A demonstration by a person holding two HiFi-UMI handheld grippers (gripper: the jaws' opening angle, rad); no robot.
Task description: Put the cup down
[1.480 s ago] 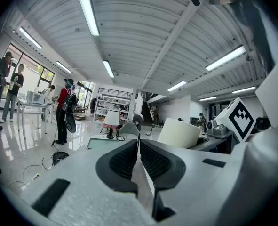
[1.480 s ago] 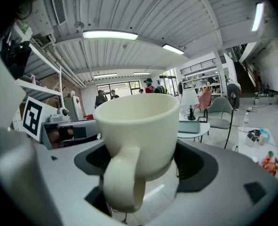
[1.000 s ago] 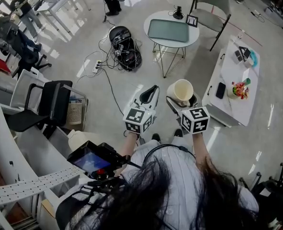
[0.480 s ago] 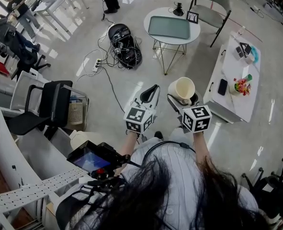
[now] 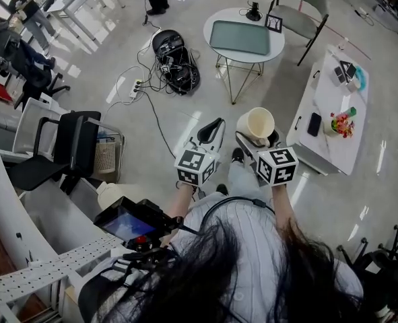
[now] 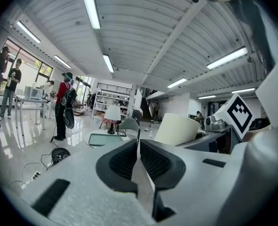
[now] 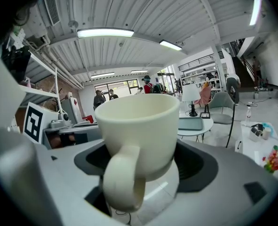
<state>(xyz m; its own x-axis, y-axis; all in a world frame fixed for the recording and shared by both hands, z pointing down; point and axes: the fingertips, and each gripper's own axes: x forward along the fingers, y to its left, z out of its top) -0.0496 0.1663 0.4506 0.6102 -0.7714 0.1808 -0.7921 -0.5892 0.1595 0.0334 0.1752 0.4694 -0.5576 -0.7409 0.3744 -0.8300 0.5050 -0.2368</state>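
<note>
My right claw (image 5: pixel 257 140) is clamped on the cream ceramic cup (image 7: pixel 138 126), held upright in the air. My left claw (image 6: pixel 138 160) is clenched on nothing. I'd keep the cup level, carry it over the long white worktop (image 5: pixel 325 94), and let go only once its base rests. Only the right gripper view shows the handle facing me. Only the head view shows floor, not worktop, beneath the cup.
</note>
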